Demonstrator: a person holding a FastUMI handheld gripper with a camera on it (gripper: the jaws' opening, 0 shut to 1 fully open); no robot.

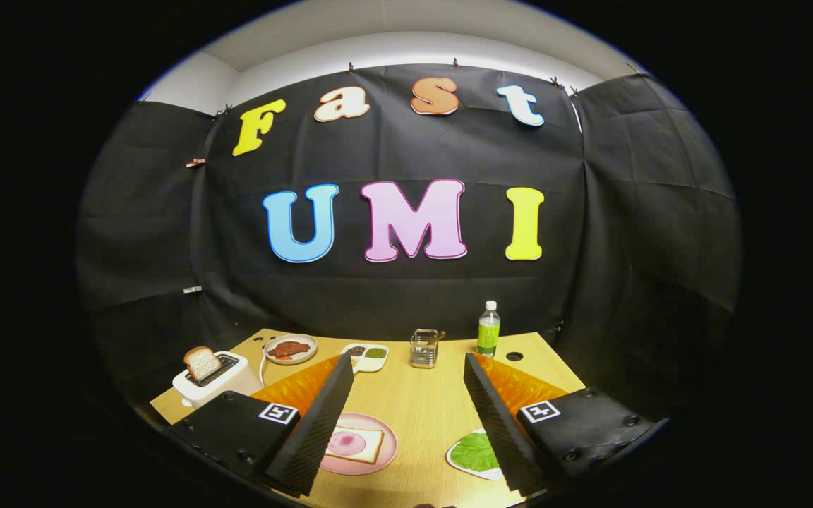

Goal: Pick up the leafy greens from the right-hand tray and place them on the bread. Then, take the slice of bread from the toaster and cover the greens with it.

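Ribbed, wedge-shaped pads line the two fingers [322, 416] of the gripper [406, 367], which stand wide apart above the pale wooden table [420, 423] with nothing between them, touching nothing. Nearest, beside the left finger, a round pink plate [387, 451] carries one square slice of white bread [356, 444] lying flat, topped by one round pink slice of meat [347, 443]. Beside the right finger, and partly hidden by it, one white tray [457, 467] holds the crinkled leafy greens [476, 451], a single flat leaf whose long axis I cannot tell. Farther off on the left sits one white boxy toaster [217, 381]; a single browned slice of bread [202, 363] stands on edge in its slot, tilted a little. Beyond it lie one round grey plate of reddish food [291, 348] and one white divided dish [368, 358] with a dark portion and a green portion in separate compartments. Near the table's far edge stand one small metal wire holder [425, 348] and, to its right, one upright green plastic bottle [488, 330] with a white cap. One round dark hole [514, 356] marks the tabletop near the bottle.
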